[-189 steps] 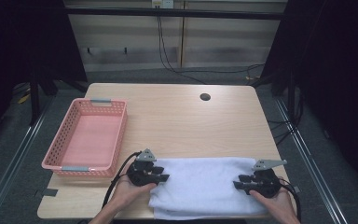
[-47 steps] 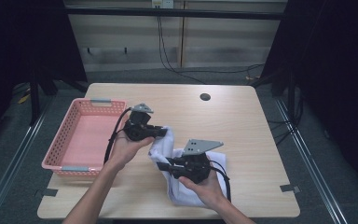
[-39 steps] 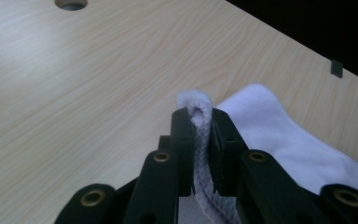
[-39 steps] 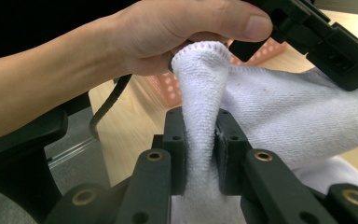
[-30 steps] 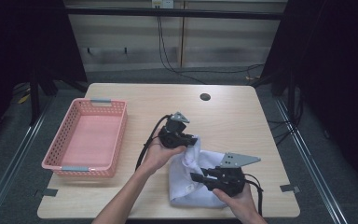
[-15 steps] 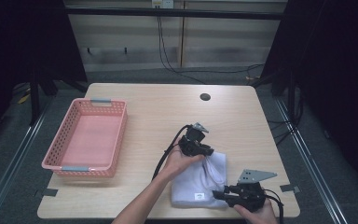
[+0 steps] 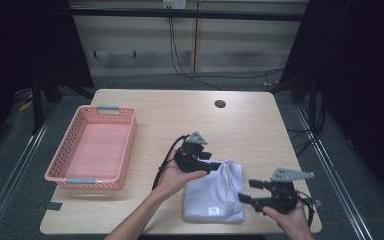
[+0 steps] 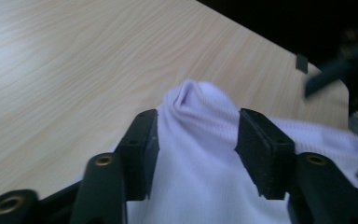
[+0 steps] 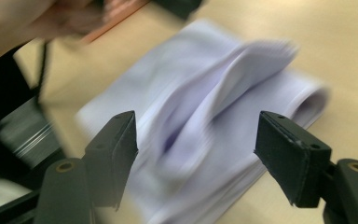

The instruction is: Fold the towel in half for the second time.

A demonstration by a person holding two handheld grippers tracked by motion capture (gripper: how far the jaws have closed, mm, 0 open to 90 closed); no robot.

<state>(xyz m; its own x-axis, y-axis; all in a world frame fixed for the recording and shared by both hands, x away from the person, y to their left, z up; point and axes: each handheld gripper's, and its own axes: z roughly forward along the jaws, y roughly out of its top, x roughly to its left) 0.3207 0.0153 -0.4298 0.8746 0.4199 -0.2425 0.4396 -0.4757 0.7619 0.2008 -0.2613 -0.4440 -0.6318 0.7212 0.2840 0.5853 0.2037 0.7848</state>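
1. Towel [image 7: 215, 192] is lying folded at table [image 7: 250, 125] front edge.
2. Left gripper [image 7: 211, 169] jaws, just opening, are being kept around its raised corner, pads slack.
3. Right gripper [image 7: 250, 191] jaws, just opening, are being held wide, nothing gripped.

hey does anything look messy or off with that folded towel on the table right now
One thing: the white towel is folded, but its top corner by the left gripper stands up in a bunched peak between the open jaws rather than lying flat. The pink basket looks fine.

Pale lilac towel [image 7: 215, 192]; pink mesh basket [image 7: 94, 148]; light wood-grain table [image 7: 180, 115]; black fingers [image 8: 263, 144]
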